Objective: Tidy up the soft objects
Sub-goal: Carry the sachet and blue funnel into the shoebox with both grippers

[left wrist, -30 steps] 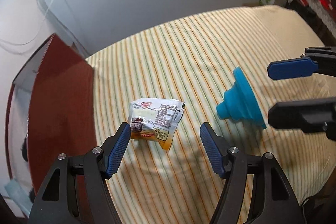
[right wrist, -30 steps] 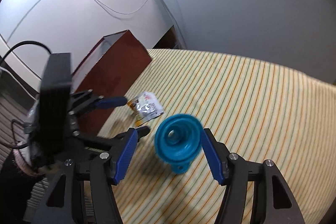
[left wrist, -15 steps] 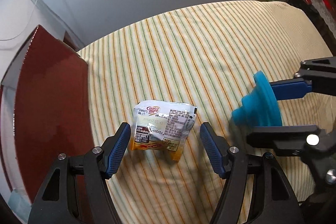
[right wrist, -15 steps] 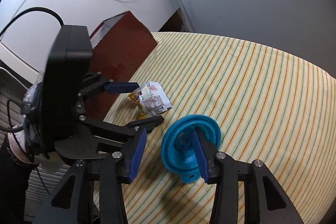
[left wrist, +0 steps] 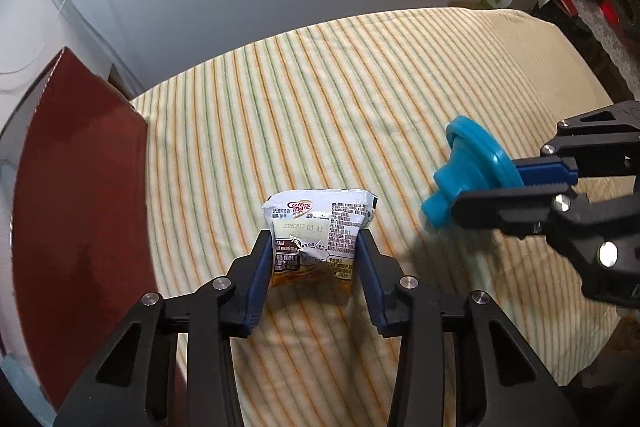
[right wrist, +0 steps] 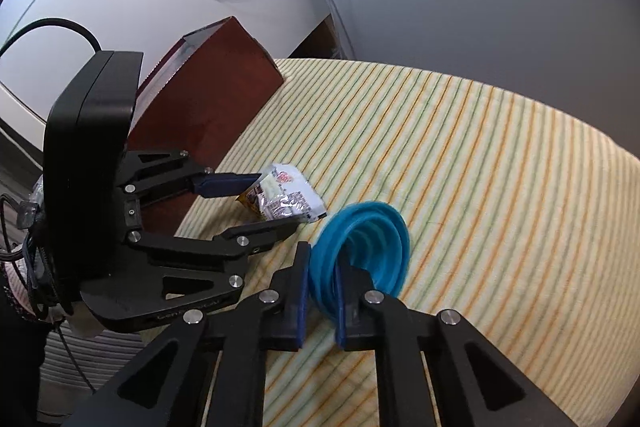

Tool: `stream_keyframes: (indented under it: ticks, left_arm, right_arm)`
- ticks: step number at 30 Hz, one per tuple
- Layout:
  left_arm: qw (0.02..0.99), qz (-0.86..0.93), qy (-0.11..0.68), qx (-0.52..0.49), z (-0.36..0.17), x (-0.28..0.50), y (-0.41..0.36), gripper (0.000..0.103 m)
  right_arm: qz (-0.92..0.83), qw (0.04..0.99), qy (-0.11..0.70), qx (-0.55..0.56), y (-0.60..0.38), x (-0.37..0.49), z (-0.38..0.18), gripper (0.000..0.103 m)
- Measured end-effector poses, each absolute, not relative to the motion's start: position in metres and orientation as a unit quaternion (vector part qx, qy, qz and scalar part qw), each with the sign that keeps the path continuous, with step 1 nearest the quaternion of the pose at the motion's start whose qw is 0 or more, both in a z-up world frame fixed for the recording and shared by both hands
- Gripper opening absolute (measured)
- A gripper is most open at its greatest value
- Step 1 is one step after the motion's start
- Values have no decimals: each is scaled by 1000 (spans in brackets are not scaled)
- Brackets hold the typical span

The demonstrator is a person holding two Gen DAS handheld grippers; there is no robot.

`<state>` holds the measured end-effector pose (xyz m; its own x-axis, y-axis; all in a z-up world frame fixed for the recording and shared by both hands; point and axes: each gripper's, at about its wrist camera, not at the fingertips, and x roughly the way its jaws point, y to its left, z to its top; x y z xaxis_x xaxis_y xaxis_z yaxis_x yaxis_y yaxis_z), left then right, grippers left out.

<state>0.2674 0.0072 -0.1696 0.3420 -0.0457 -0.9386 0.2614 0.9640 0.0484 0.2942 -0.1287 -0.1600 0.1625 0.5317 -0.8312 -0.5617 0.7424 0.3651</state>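
While the left gripper (left wrist: 314,259) pinches the creamer packet (left wrist: 316,227) and the right gripper (right wrist: 320,291) clamps the funnel (right wrist: 362,247) rim, lift both gently clear of the striped cloth's (left wrist: 360,87) left edge.

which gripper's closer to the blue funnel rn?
Right. The right gripper has its jaws clamped on the blue funnel rim; the left gripper is off to its side, closed on the creamer packet.

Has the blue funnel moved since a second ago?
Yes. The funnel, clamped by the right gripper, has come up off the striped cloth where it lay.
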Motion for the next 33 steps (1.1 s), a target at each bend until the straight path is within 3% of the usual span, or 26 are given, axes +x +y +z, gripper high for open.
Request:
stream_keyframes:
  ticks: [14,33]
  left_arm:
    - [855,-128,498,73,-113,200,6,39]
    - [914,-24,406,-5,-26,145,150,39]
  right_arm:
    - [323,800,506,11,-171,276,-119,9]
    - [367,832,415,-30,-59,277,-19,9]
